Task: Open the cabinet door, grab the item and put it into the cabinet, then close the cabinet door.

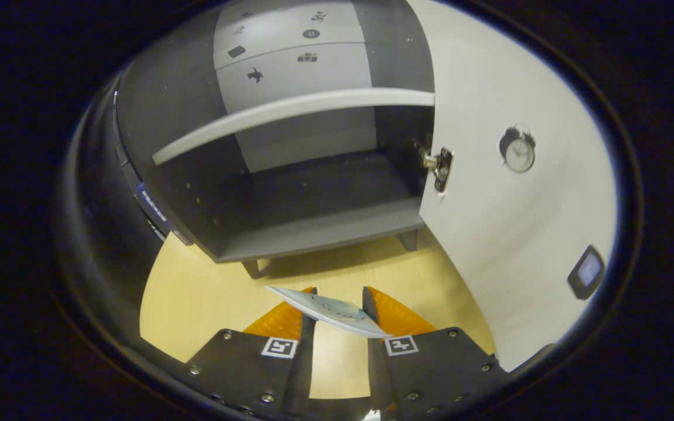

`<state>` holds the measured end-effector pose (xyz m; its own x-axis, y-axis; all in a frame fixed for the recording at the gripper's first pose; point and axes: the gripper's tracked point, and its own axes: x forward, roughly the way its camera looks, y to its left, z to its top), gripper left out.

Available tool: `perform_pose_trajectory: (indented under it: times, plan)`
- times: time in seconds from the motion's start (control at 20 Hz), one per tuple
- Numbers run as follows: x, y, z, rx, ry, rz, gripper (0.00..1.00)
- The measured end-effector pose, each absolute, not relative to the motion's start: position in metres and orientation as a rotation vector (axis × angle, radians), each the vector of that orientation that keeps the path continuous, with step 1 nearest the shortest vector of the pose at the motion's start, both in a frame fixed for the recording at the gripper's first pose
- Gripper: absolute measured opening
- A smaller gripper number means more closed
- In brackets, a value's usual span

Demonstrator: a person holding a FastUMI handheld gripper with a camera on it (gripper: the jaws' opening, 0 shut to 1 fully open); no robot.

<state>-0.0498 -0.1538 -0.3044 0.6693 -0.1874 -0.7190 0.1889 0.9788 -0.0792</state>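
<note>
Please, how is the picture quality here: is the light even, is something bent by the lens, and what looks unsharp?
Gripper view: fisheye bends the cabinet shelf into an arc and bows the open door; the cabinet's inside is dark, while the door and wooden table are bright; the thin flat item held across the gripper fingertips looks slightly soft, its markings unreadable.

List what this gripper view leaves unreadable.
- Flat pale-blue card held between the tongs: seen edge-on, marks on it blurred.
- Dark grey cabinet: its upper compartment is cut off above the white shelf.
- White open door: its stickers are too small to make out.
</note>
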Motion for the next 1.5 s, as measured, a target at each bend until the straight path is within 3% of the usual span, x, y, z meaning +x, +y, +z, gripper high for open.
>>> perform_pose_trajectory:
  times: [0.45,0.75,1.05,1.5]
  plan:
    - [0.009,-0.136,-0.151,-0.056,0.594,-0.154,0.39]
    - [0.049,-0.115,-0.097,-0.04,0.537,-0.108,0.39]
    - [0.095,-0.111,-0.08,-0.009,0.532,-0.084,0.39]
    - [0.124,-0.113,-0.117,-0.021,0.646,-0.082,0.39]
